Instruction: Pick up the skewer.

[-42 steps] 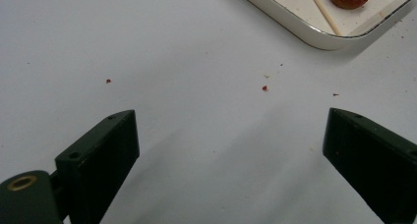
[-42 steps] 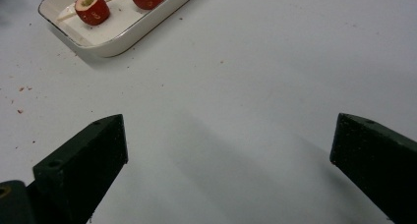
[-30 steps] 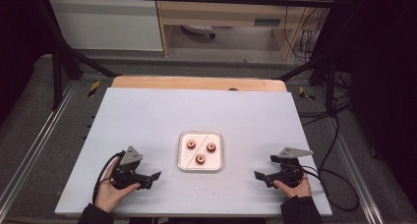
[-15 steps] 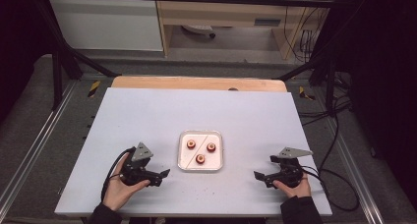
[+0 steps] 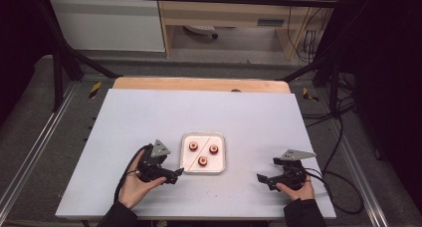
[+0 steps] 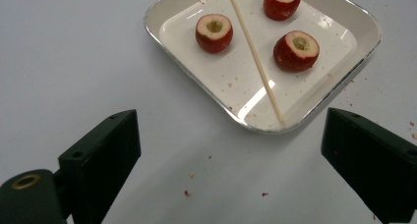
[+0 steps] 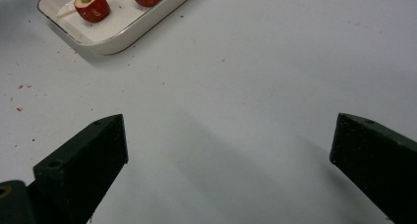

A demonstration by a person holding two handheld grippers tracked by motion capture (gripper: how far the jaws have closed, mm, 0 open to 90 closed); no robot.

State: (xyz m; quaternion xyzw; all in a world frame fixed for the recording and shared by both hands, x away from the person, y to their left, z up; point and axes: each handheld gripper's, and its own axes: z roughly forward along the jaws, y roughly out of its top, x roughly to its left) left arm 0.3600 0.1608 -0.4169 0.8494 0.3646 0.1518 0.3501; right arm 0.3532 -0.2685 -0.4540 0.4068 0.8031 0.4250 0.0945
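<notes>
Left hand-held gripper (image 5: 175, 176) slid in beside the square white dish (image 6: 167, 10), jaws spread; could nudge the thin wooden skewer (image 6: 253, 52) off.

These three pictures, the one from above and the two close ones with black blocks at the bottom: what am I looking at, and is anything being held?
No robot here: a person at a table holds a hand-held gripper in each hand. The high view looks down from above; the left gripper sits by the near left corner of the tray, the right gripper farther off to the right. Each close picture comes from a camera riding on one gripper, and the black blocks are its two jaws. On the white table stands a square white tray with three cored red fruit pieces and a thin wooden skewer lying diagonally across it. Red crumbs dot the table. Both pairs of jaws stand wide apart with nothing between them, so nothing is held.
</notes>
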